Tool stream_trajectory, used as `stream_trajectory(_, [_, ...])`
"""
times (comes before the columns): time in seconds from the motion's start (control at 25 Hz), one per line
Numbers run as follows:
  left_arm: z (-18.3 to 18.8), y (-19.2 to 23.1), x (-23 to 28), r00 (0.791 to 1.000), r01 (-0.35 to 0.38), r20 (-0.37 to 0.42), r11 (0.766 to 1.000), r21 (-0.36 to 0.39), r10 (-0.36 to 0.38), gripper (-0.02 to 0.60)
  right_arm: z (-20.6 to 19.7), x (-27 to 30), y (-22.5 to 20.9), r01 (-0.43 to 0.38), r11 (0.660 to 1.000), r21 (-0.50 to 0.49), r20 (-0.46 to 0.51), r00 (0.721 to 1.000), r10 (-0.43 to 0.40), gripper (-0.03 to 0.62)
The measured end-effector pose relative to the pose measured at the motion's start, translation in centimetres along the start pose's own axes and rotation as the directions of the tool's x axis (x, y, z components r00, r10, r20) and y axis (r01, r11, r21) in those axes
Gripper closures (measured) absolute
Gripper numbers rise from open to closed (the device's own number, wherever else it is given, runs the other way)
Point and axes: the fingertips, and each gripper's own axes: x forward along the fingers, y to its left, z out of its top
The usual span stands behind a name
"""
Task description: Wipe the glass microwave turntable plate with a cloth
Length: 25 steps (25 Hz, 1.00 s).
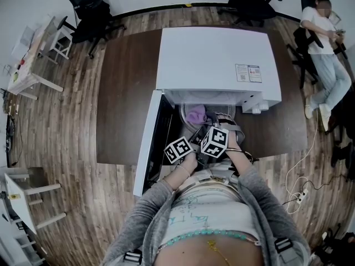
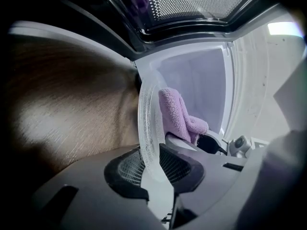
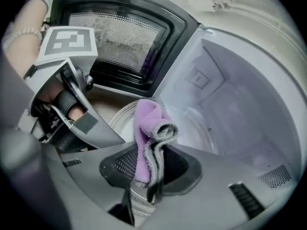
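My left tongs (image 2: 154,166) pinch the glass plate (image 2: 145,114) by its rim; I judge it stiff, slick and breakable. My right tongs (image 3: 151,171) clamp the soft folded cloth (image 3: 146,123).

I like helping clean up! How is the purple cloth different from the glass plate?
The cloth is purple, fuzzy and folded; the glass plate is clear and round. The right gripper pinches the cloth; the left gripper pinches the glass plate's rim. Both are at the open microwave.
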Motion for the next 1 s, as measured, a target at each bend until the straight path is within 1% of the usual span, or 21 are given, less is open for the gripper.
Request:
stream_trajectory(0.12, [0.0,0.0,0.0,1.0,0.001,-0.003,1.0,-0.001,-0.001,0.506,-0.6,-0.1,-0.4,-0.014,0.998,0.056,-0.005,1.0,0.015,0.471])
stream_trajectory(0.36, [0.1,0.0,0.0,1.0,0.001,-0.002,1.0,-0.01,-0.001,0.506,-1.8,-0.7,-0.6,-0.002,0.996,0.088,-0.033,0.999,0.005,0.471])
stream_trajectory(0.72, [0.1,0.1,0.0,1.0,-0.002,0.002,1.0,-0.019,0.002,0.508,-3.0,-1.5,0.6,0.0,0.997,0.075,-0.058,0.998,0.005,0.471])
stream_trajectory(1.0, [0.1,0.2,0.0,1.0,-0.005,0.0,1.0,-0.029,0.005,0.506,-3.8,-2.2,1.7,-0.039,0.993,0.114,-0.067,0.997,0.047,0.471])
